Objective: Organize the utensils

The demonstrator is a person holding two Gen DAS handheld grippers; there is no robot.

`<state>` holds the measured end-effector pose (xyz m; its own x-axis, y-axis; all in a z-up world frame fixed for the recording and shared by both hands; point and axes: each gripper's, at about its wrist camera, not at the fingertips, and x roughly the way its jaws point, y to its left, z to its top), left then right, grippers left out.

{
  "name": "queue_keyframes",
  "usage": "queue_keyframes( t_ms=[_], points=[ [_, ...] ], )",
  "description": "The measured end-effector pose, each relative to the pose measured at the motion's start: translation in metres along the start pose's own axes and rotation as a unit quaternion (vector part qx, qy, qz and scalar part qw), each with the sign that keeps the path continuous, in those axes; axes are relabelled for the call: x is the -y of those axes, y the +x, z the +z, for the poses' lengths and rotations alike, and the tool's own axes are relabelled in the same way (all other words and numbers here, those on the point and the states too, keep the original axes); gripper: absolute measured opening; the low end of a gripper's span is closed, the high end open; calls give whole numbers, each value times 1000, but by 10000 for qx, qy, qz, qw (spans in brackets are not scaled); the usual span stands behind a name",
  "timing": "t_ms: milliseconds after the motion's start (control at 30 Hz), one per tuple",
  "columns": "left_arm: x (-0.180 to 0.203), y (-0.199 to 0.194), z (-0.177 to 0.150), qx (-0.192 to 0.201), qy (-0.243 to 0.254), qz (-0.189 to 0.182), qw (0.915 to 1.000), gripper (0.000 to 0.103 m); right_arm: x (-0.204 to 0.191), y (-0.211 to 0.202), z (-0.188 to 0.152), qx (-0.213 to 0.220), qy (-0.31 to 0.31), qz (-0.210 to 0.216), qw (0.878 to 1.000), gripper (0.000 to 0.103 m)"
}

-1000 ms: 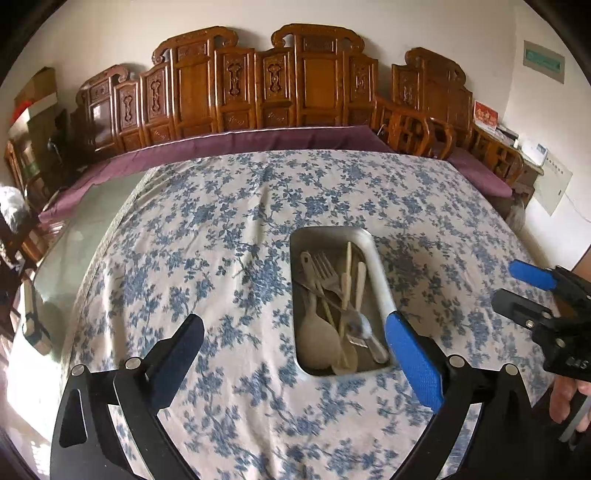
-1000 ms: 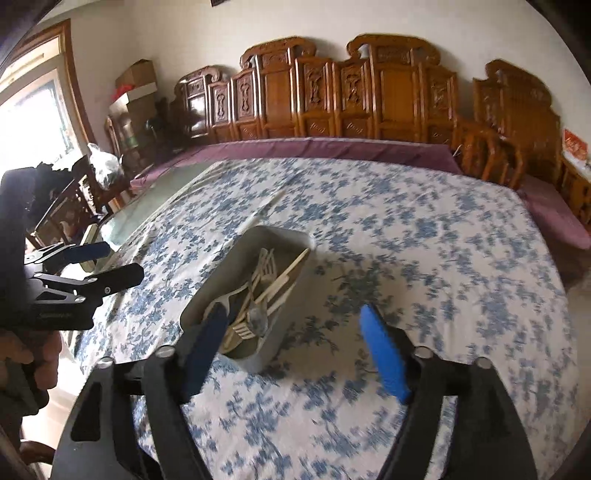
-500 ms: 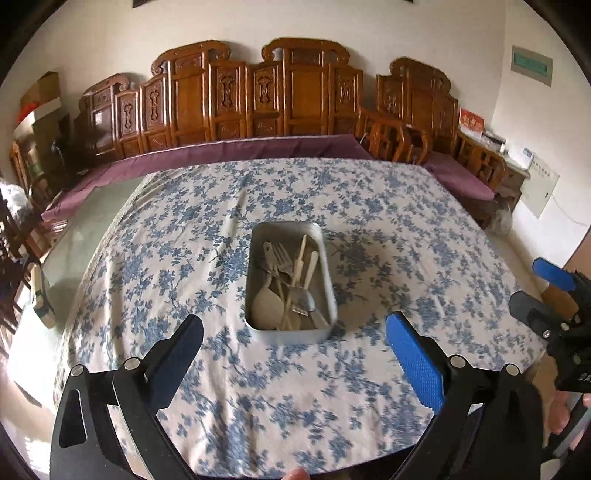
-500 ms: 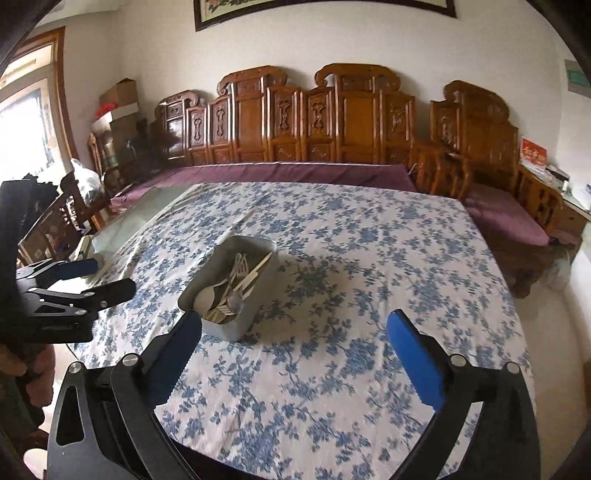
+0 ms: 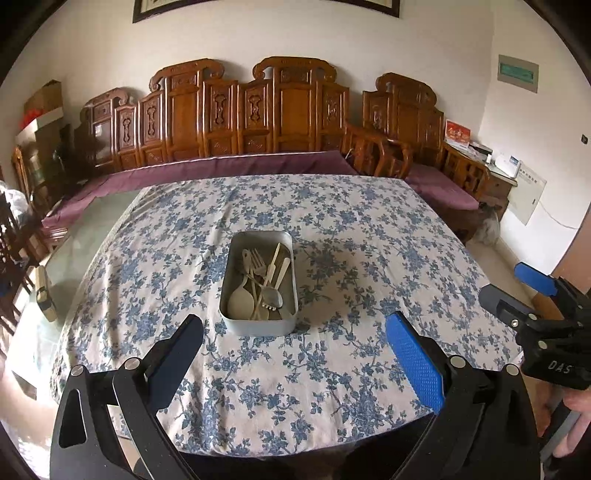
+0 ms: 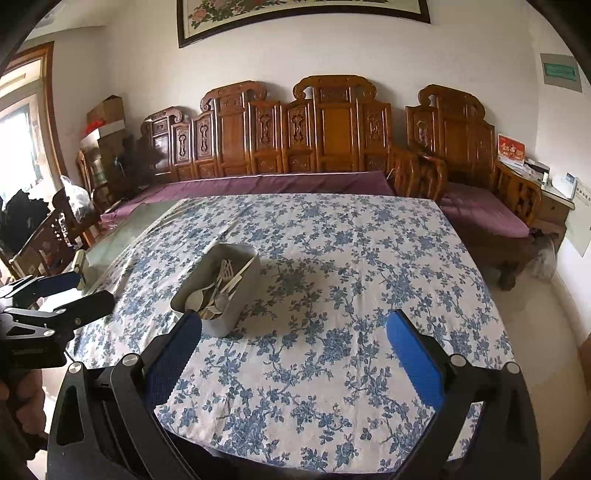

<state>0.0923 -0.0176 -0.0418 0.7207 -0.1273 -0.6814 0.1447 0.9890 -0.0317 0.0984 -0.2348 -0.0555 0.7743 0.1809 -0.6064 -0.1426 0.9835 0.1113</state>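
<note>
A grey metal tray (image 5: 258, 321) with rounded corners is sitting on the blue-flowered tablecloth (image 5: 332, 369), ahead of the left gripper (image 5: 295, 339) and between its two spread fingers, well clear of both. Inside it the utensils are lying jumbled lengthwise — a pale wooden rice paddle (image 5: 241, 301) nearest the gripper, a metal spoon (image 5: 272, 297) beside it, a fork (image 5: 257, 260) with tines pointing away, and pale chopsticks (image 5: 273, 264) crossing the pile. The left gripper's jaws are standing wide with nothing between the pads.

The right gripper (image 6: 293, 338) has just been opening and is now spread as wide, also holding nothing; from its own camera the tray (image 6: 229, 317) is lying ahead and to the left, just past its dark left finger (image 6: 173, 358), seen at a slant so that only the handles and bowls are peeking over the wall.

The left wrist view is looking down into the tray and is also catching the right gripper (image 5: 517, 291) off to its right, with a hand (image 5: 576, 413) beneath it. The right wrist view is showing the other gripper (image 6: 70, 291) at its left edge, a window (image 6: 18, 144) beyond, and a framed flower painting (image 6: 303, 11) above the carved wooden bench (image 6: 314, 136) — things the left view is cutting off or barely showing
</note>
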Motion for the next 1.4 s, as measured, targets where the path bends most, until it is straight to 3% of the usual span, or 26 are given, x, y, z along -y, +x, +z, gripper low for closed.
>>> queue_keyframes(
  t_ms=[200,533,800,1400],
  points=[
    [6,-20,7,286,18,65,9996,96,0,-14,7,212,-5,-15,9998,101],
    [12,-76,26,1092,4,146,9939,96,-2,-72,33,1112,-5,-58,9938,101],
    [18,-110,28,1544,42,301,9875,96,0,-111,40,1572,48,-53,9875,101],
    [17,-111,25,1539,58,326,9875,96,4,-124,40,1660,102,-76,9861,101]
  ],
)
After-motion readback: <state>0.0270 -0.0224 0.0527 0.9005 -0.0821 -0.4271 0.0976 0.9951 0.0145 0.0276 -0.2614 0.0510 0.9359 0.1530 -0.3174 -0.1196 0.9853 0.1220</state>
